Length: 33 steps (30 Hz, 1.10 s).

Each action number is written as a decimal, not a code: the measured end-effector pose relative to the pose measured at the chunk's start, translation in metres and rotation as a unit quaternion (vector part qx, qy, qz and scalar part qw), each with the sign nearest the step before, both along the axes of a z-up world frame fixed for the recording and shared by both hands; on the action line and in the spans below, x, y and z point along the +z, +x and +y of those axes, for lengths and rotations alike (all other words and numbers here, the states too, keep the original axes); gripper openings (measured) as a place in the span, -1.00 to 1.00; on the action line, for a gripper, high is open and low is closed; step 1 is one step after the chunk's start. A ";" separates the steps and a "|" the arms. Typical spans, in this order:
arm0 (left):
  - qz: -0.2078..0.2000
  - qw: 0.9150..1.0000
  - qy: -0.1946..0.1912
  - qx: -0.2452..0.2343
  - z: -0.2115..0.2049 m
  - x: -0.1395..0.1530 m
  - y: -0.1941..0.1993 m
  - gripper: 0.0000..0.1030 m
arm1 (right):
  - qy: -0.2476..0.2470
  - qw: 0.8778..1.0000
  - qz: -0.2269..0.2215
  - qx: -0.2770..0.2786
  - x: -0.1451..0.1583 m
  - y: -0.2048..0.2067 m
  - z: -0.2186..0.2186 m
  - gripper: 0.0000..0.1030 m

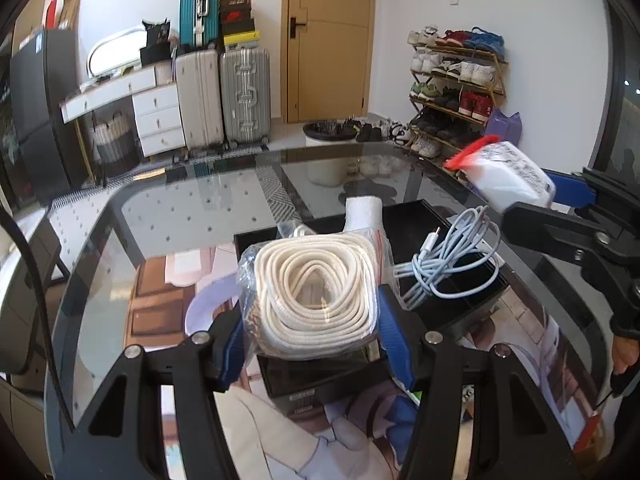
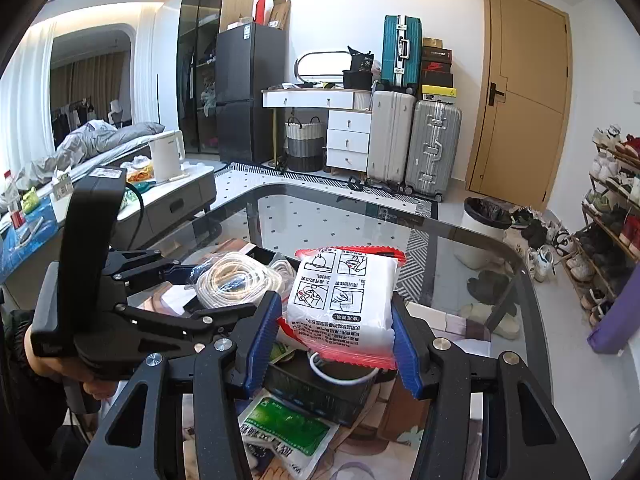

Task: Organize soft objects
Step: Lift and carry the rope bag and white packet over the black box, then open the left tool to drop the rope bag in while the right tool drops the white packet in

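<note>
Two loads held: your left gripper [image 1: 312,344] clamped on bagged white rope coil [image 1: 316,296] at frame centre, your right gripper [image 2: 334,338] clamped on white red-edged packet [image 2: 344,300] mid-frame. Black tray [image 1: 420,216] lies just beyond coil, blue cable [image 1: 448,264] already in it. Keep grips firm; plastic likely slippery. Lower coil beside cable, not on it. Bring packet in after, avoid crossing arms.

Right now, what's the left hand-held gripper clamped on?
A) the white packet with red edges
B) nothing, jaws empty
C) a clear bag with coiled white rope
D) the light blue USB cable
C: in the left wrist view the blue pads of the left hand-held gripper press both sides of the bagged white rope, while the blue cable lies apart in the black tray.
</note>
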State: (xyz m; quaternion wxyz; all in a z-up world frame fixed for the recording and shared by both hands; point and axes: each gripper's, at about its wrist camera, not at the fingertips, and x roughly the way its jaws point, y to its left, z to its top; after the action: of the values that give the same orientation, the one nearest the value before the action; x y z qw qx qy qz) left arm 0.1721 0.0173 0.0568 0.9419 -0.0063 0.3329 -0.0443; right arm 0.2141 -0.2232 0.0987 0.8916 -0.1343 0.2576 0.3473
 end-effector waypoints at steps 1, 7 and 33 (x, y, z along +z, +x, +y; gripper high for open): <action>0.002 1.000 0.003 -0.002 -0.002 -0.001 0.001 0.11 | -0.002 1.000 0.000 0.001 -0.001 0.002 0.001 0.04; 0.009 1.000 0.010 -0.012 -0.008 -0.007 0.009 0.11 | -0.025 1.000 -0.002 0.005 -0.010 0.013 0.013 0.04; 0.005 1.000 0.014 -0.020 -0.010 -0.008 0.008 0.16 | -0.043 0.999 -0.007 0.012 -0.015 0.030 0.036 0.04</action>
State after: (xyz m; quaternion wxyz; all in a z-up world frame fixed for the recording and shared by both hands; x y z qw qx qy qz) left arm 0.1803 0.0073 0.0487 0.9392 0.0129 0.3382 -0.0584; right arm 0.2446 -0.1871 0.0839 0.8825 -0.1782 0.2643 0.3458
